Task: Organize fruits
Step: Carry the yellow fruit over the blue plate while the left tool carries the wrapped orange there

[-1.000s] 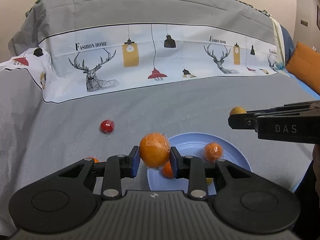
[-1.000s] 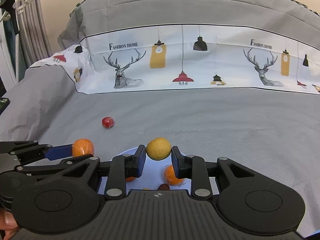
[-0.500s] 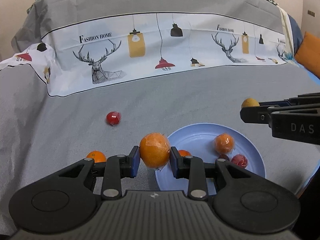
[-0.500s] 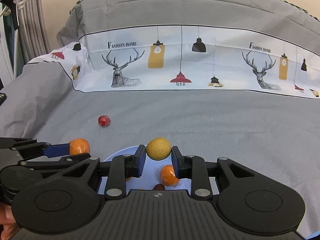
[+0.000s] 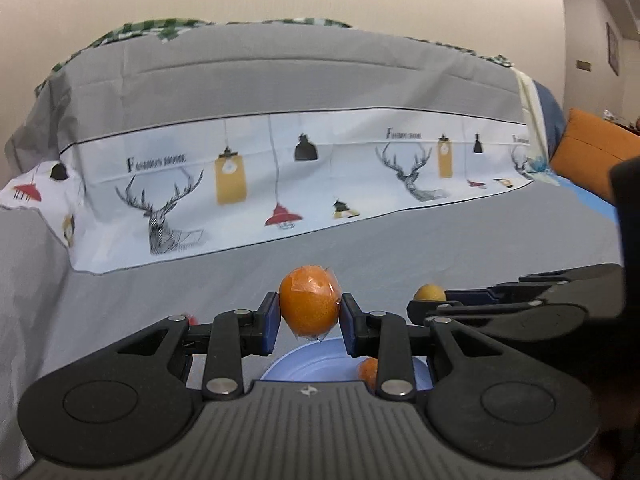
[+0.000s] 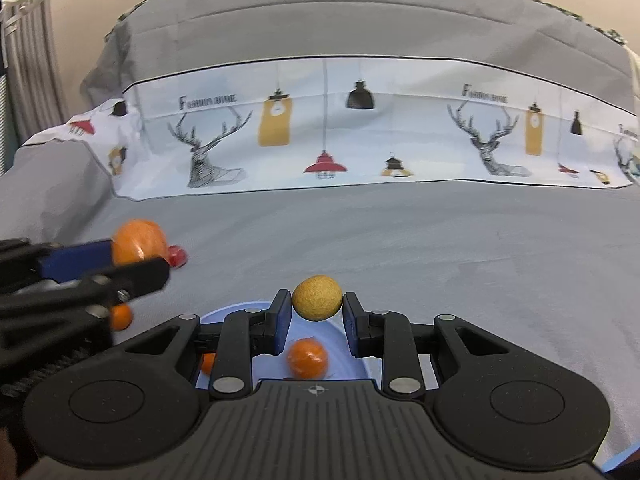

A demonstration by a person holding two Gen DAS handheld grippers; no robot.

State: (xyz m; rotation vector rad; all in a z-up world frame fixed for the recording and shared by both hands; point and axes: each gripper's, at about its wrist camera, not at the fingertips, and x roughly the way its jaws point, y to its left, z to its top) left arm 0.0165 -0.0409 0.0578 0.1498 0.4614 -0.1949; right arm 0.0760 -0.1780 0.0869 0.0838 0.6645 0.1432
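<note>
A: Start big. What is all this sitting on?

B: A grey bedsheet (image 6: 440, 248) with a white printed band of deer and lamps at the back. Near the front edge lies a pale blue plate (image 6: 352, 354), partly hidden behind both tools.

A: And the tools?

B: The left gripper (image 5: 309, 322) is clamped on a wrapped orange (image 5: 310, 304), pads pressed against both its sides. The right gripper (image 6: 316, 316) is clenched on a smaller yellow-brown fruit (image 6: 317, 298) in the same way.

A: What has changed over the last second?

B: The left one has lifted and tipped upward. A second ago its camera looked down on most of the plate and the loose fruit; now only the plate's far rim shows below the orange, and wall fills the top of the view. The right one has barely moved, and neither grip has altered.

A: What is already on the plate?

B: A small orange (image 6: 307, 358) in the middle, and a sliver of another at the left, behind the right tool's finger. Off the plate, on the sheet, lie a little orange (image 6: 121, 317) and a red fruit (image 6: 178, 257), both beyond the left tool.

A: So where does that leave the job?

B: I judge both held fruits are hanging near the plate, unreleased. The two on the sheet are left to collect.
</note>
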